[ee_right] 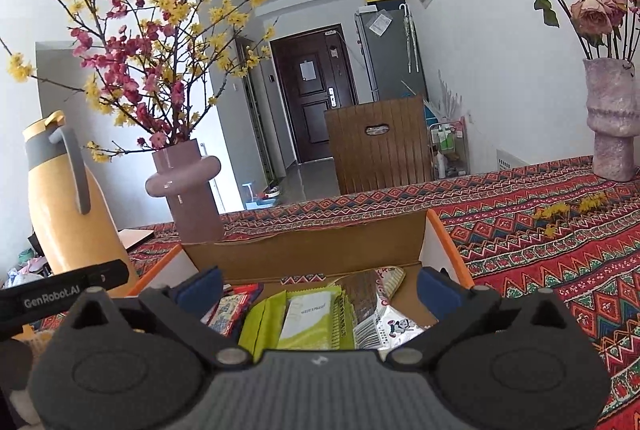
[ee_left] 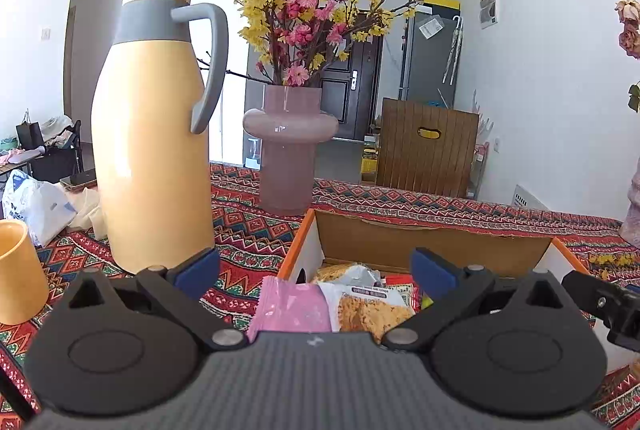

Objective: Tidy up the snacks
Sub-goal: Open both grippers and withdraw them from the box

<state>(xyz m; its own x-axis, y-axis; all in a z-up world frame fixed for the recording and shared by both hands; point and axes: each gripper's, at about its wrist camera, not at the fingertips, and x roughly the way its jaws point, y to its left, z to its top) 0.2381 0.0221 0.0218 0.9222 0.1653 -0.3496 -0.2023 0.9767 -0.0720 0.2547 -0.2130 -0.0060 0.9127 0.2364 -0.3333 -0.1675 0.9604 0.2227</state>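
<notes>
- The left gripper [ee_left: 316,272] is hovering over the left part of an open cardboard box [ee_left: 432,244]; its blue fingers [ee_left: 198,270] are standing wide apart and are pinching nothing.
- Between these fingers a pink packet [ee_left: 290,310] and a cracker packet [ee_left: 370,308] are lying; the pink one is leaning on the box's left wall and is sticking out over its rim.
- The right gripper [ee_right: 318,290] is hanging over the right part of the same box [ee_right: 304,250], also spread open and holding nothing.
- Under it a green packet [ee_right: 304,318] is lying in the box, with a white and silver packet [ee_right: 384,322] just beside it on the right and a red packet [ee_right: 232,310] on the left.
- The box is sitting on a red patterned tablecloth [ee_right: 560,254].
- Behind the box a pink vase [ee_left: 286,149] with yellow and pink flowers is standing, and a yellow thermos jug [ee_left: 152,133] is standing to its left.
- A yellow cup [ee_left: 18,274] is standing near the jug, at the left edge of the left wrist view.
- Another vase [ee_right: 612,121] with dried roses is standing far to the right on the cloth.
</notes>
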